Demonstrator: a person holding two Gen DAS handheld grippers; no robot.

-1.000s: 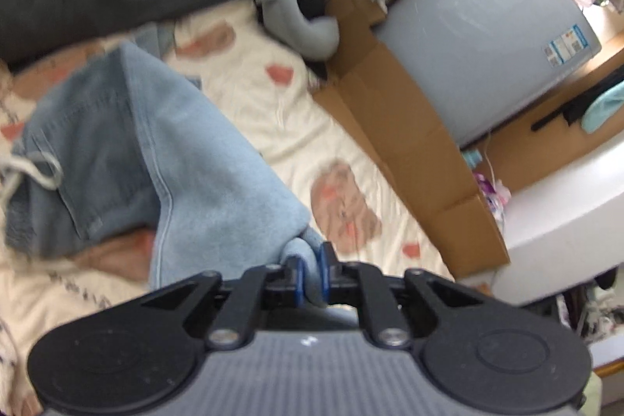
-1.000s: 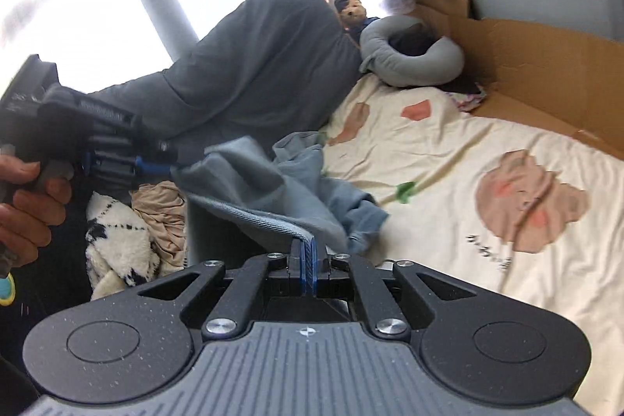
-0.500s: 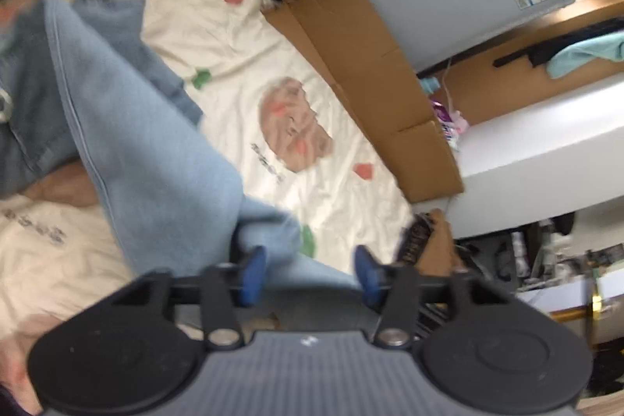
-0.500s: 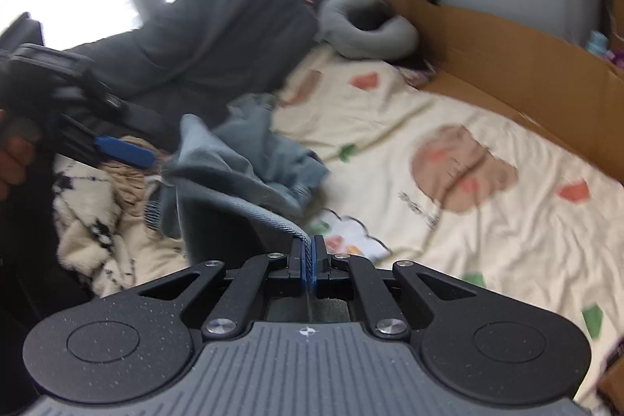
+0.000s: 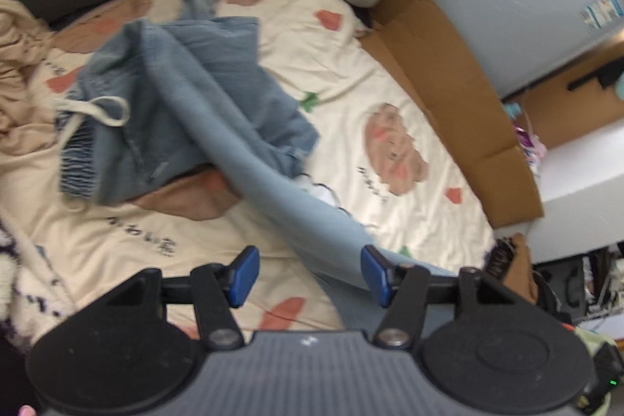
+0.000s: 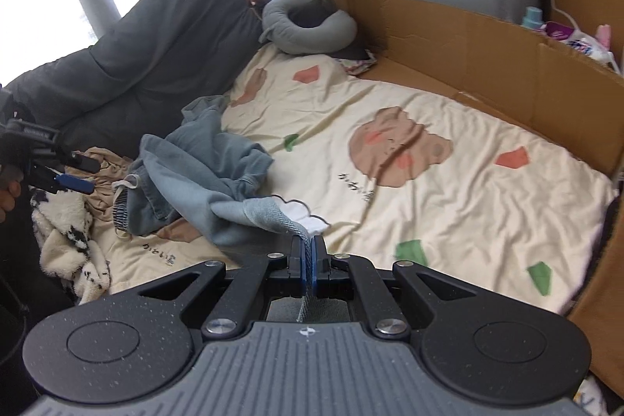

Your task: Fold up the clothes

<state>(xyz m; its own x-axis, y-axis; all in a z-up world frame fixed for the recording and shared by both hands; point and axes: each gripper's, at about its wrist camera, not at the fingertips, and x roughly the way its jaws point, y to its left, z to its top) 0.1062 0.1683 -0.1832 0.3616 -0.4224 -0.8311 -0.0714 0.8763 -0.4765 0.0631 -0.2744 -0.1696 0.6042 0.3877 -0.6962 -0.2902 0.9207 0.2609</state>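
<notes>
Crumpled blue denim trousers (image 5: 183,104) with a white drawstring (image 5: 97,108) lie on the cream bear-print blanket (image 5: 390,73). One trouser leg stretches toward me. My right gripper (image 6: 308,256) is shut on the hem of that leg (image 6: 273,217), holding it just above the blanket. My left gripper (image 5: 308,275) is open, its blue pads wide apart; the leg runs close past its right pad (image 5: 376,271), touching or not I cannot tell. In the right wrist view the left gripper (image 6: 74,182) hovers at the far left, held by a hand (image 6: 9,193).
A tan garment (image 6: 105,158) and a white fleece (image 6: 62,244) lie left of the trousers. A dark grey cushion (image 6: 163,38) and a grey neck pillow (image 6: 308,26) sit at the head of the bed. Cardboard walls (image 6: 487,57) edge the right side.
My left gripper opened and let go of the trousers, then pulled back. My right gripper, still clamped on the hem, drew the leg out toward me and lower over the blanket.
</notes>
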